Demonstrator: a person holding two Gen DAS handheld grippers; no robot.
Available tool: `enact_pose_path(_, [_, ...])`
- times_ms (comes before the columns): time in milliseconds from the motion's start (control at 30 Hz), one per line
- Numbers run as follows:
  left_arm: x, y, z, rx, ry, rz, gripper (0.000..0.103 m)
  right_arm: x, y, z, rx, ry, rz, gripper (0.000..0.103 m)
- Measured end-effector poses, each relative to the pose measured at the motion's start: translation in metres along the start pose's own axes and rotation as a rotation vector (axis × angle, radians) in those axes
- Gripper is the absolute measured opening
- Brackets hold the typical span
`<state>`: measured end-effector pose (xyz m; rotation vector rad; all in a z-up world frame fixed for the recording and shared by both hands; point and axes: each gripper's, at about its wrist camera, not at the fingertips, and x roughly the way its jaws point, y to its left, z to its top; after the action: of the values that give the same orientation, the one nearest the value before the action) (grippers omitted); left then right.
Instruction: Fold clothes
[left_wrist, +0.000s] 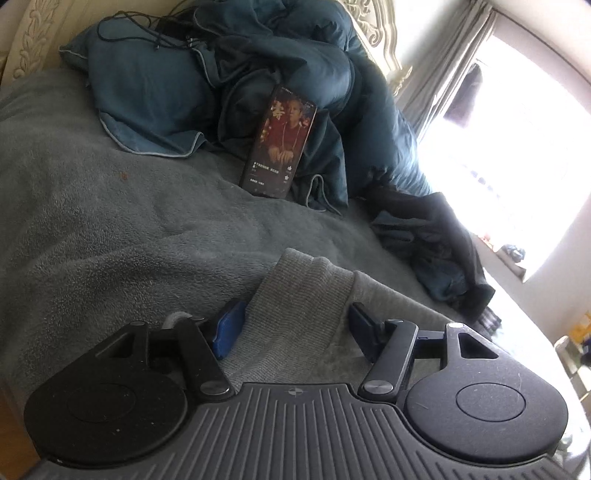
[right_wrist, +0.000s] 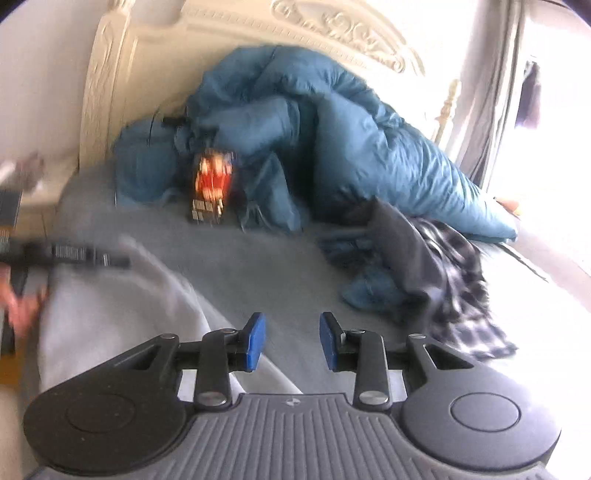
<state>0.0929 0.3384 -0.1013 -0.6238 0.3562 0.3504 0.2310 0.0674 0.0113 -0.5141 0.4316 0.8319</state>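
A light grey knit garment (left_wrist: 295, 295) lies on the grey bed sheet (left_wrist: 110, 221), and one ribbed end of it runs between the fingers of my left gripper (left_wrist: 295, 321). The jaws stand well apart; the left blue pad (left_wrist: 231, 328) touches the cloth's edge, with no clear squeeze. In the right wrist view the same garment (right_wrist: 122, 321) spreads at the lower left, with the blurred left gripper (right_wrist: 74, 256) and a hand (right_wrist: 18, 306) over it. My right gripper (right_wrist: 291, 339) hangs above bare sheet, open, with nothing between its blue pads.
A lit phone (left_wrist: 280, 144) leans against a bunched blue duvet (left_wrist: 295, 55) at the carved cream headboard (right_wrist: 221, 33). A heap of dark and checked clothes (right_wrist: 424, 266) lies at the right near the bed's edge. A bright window is on the right.
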Motion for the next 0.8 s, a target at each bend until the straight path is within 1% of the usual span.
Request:
enact_pose_path(67, [0.001, 0.0, 0.0, 0.001, 0.003, 0.006, 0.066, 0.007, -0.005, -0.01, -0.019, 0.065, 0.04, 0.035])
enact_pose_path(167, [0.005, 0.001, 0.0, 0.005, 0.01, 0.012, 0.067, 0.028, -0.004, -0.026, -0.069, 0.151, 0.083, 0.035])
enact_pose_path(233, [0.006, 0.001, 0.001, 0.012, 0.012, 0.016, 0.068, 0.044, -0.002, -0.034, -0.081, 0.189, 0.113, 0.035])
enact_pose_path(367, [0.007, 0.0, 0.001, 0.025, 0.015, 0.017, 0.068, 0.075, -0.007, -0.044, -0.041, 0.263, 0.18, 0.036])
enact_pose_path(433, [0.008, 0.0, 0.0, 0.028, 0.015, 0.018, 0.068, 0.088, -0.009, -0.047, -0.008, 0.308, 0.203, 0.044])
enact_pose_path(467, [0.008, 0.001, 0.0, 0.03, 0.015, 0.018, 0.068, 0.092, -0.01, -0.049, 0.014, 0.324, 0.208, 0.05])
enact_pose_path(500, [0.008, 0.0, 0.0, 0.032, 0.014, 0.02, 0.068, 0.094, -0.011, -0.05, 0.038, 0.331, 0.212, 0.051])
enact_pose_path(567, [0.009, 0.0, -0.001, 0.039, 0.01, 0.024, 0.068, 0.093, -0.013, -0.052, 0.094, 0.344, 0.225, 0.051])
enact_pose_path(600, [0.009, -0.001, -0.001, 0.042, 0.009, 0.027, 0.068, 0.092, -0.013, -0.053, 0.115, 0.349, 0.236, 0.05])
enact_pose_path(667, [0.009, -0.002, -0.002, 0.05, 0.006, 0.032, 0.069, 0.086, -0.007, -0.055, 0.094, 0.345, 0.221, 0.041])
enact_pose_path(700, [0.01, -0.002, -0.003, 0.055, 0.004, 0.035, 0.069, 0.083, -0.002, -0.056, 0.078, 0.337, 0.196, 0.031])
enact_pose_path(733, [0.01, -0.002, -0.003, 0.058, 0.002, 0.038, 0.069, 0.08, 0.004, -0.057, 0.061, 0.328, 0.167, 0.024])
enact_pose_path(767, [0.01, -0.003, -0.003, 0.06, 0.002, 0.041, 0.069, 0.076, 0.009, -0.058, 0.045, 0.315, 0.133, 0.01])
enact_pose_path(800, [0.01, -0.003, -0.003, 0.061, 0.001, 0.044, 0.069, 0.071, 0.014, -0.058, 0.033, 0.296, 0.099, 0.007])
